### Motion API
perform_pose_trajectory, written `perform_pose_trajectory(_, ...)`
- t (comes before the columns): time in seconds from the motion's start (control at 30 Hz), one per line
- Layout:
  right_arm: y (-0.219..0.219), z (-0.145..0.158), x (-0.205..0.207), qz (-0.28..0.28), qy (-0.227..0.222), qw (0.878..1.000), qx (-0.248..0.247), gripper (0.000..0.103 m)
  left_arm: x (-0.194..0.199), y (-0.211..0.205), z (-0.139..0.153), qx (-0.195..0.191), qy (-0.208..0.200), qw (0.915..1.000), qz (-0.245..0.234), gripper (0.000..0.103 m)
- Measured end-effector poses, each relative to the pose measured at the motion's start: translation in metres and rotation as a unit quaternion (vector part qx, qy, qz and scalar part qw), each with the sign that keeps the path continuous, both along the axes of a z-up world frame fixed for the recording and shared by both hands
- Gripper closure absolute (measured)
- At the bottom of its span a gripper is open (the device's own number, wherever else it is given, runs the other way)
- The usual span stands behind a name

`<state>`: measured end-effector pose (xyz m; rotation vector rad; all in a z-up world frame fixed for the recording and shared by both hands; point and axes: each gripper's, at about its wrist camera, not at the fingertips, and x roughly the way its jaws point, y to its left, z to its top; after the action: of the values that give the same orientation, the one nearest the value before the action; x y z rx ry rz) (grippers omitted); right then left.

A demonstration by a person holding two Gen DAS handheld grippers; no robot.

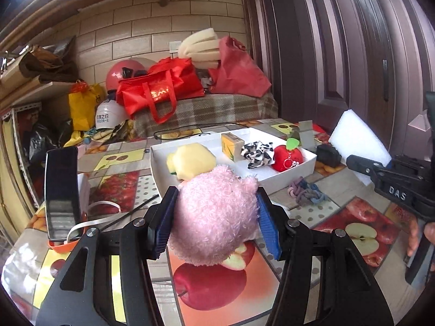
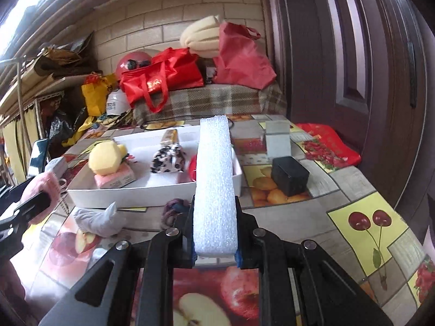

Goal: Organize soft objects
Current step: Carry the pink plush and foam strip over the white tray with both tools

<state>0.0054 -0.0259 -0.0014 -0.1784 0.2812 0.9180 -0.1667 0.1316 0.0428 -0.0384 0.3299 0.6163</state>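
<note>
Two loads near the tray [image 1: 296,169] at mid-frame: left hand-held gripper [image 1: 214,212] pinching plush [image 1: 214,217], right hand-held gripper [image 2: 214,228] pinching foam [image 2: 214,179]; each best released low into free space.

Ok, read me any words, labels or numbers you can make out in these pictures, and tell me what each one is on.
"DAS": white letters on the right gripper body, seen from the left wrist view.
White helmet: printed characters, too small to read.
Red bag: gold print, blurred.
Pink pack in the white tray: label unreadable.
</note>
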Motion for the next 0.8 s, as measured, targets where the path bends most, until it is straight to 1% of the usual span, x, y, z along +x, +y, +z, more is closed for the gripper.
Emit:
perform_pose_trajectory(0.07,0.005,0.0,-0.015,0.018,-0.015,1.0,-0.002,0.084,0.0,-0.002,0.0,0.007,0.001,0.9999,0.009,0.047)
perform_pose_trajectory(0.17,0.017,-0.001,-0.019,0.034,-0.014,0.999,-0.014,0.084,0.0,0.002,-0.002,-0.001,0.004,0.9999,0.013,0.047)
perform_pose_trajectory(0.3,0.027,-0.004,-0.009,0.034,0.006,0.999,-0.021,0.084,0.005,0.016,-0.003,-0.024,0.004,0.9996,0.017,0.047)
perform_pose_trajectory(0.47,0.036,-0.007,-0.007,0.034,0.011,0.999,-0.028,0.084,0.018,0.029,-0.004,-0.018,0.012,0.9996,0.019,0.047)
perform_pose_trajectory(0.57,0.044,-0.007,-0.008,0.037,0.007,0.999,-0.035,0.084,0.024,0.041,-0.004,-0.025,0.012,0.9994,0.019,0.047)
perform_pose_trajectory(0.67,0.053,-0.007,-0.006,0.04,0.008,0.998,-0.038,0.084,0.028,0.057,-0.005,-0.05,0.014,0.9985,0.013,0.047)
perform_pose_trajectory(0.8,0.068,-0.007,0.002,0.06,0.025,0.997,-0.041,0.084,0.039,0.075,-0.011,-0.11,0.029,0.993,-0.032,0.047)
